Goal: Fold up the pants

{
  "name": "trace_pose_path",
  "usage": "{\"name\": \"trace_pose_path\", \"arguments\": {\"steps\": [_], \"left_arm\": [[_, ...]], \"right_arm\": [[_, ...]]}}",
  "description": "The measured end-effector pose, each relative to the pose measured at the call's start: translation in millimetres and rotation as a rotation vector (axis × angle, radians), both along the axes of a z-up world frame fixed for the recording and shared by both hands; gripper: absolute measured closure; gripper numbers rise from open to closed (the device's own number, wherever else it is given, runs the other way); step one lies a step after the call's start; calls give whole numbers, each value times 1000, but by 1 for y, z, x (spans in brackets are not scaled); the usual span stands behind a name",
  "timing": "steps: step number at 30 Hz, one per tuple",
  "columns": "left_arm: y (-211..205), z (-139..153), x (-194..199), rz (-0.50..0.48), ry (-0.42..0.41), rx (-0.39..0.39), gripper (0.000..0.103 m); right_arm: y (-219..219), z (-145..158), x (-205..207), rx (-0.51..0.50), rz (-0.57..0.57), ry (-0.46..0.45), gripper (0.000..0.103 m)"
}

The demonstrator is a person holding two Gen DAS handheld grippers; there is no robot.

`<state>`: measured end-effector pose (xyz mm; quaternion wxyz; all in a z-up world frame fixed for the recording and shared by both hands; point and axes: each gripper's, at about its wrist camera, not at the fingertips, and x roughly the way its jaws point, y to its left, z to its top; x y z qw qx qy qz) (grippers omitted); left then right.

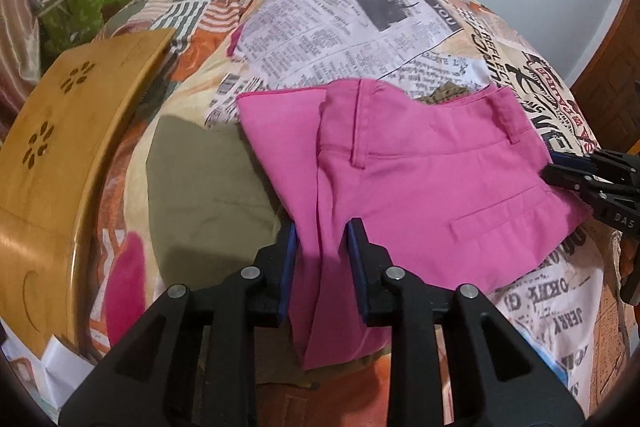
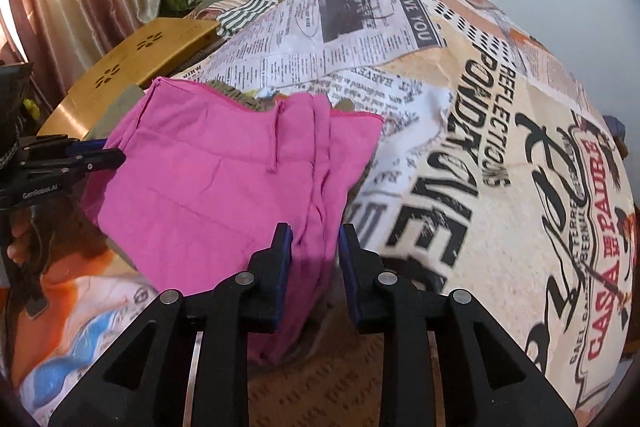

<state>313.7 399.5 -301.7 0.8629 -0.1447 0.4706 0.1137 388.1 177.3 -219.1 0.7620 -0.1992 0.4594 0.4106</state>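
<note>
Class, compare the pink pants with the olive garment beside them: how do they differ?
The pink pants lie on top, folded, between both open grippers; the olive garment lies flat underneath, mostly covered. The pants show a waistband and pocket; the olive garment shows no details. Both rest on the printed bedspread.

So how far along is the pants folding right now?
The pink pants already lie doubled into a short stack on the printed bedsheet. In hand: the left gripper and right gripper each straddle a near edge, jaws open. Left: probably one final fold and smoothing.
</note>
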Motion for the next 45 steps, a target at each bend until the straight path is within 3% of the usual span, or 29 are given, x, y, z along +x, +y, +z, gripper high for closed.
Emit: {"name": "trace_pose_path", "arguments": {"steps": [7, 12, 18, 25, 34, 40, 45], "left_arm": [[0, -11, 0, 30, 39, 5, 70], [-4, 5, -6, 24, 78, 86, 70], [-11, 45, -35, 29, 54, 107, 70], [-64, 139, -88, -8, -121, 152, 70], [-145, 261, -173, -45, -397, 241, 70], [-192, 312, -241, -47, -560, 324, 70], [-219, 332, -288, -36, -655, 333, 70]], "right_arm": [[0, -2, 0, -7, -14, 7, 75], [-12, 15, -7, 1, -31, 0, 74], [-40, 64, -31, 90, -44, -38, 74], [-73, 142, -75, 244, -48, -117, 74], [-120, 241, -170, 479, -15, -276, 74], [-147, 275, -237, 572, 22, -404, 74], [-165, 288, -277, 638, 31, -469, 74]]}}
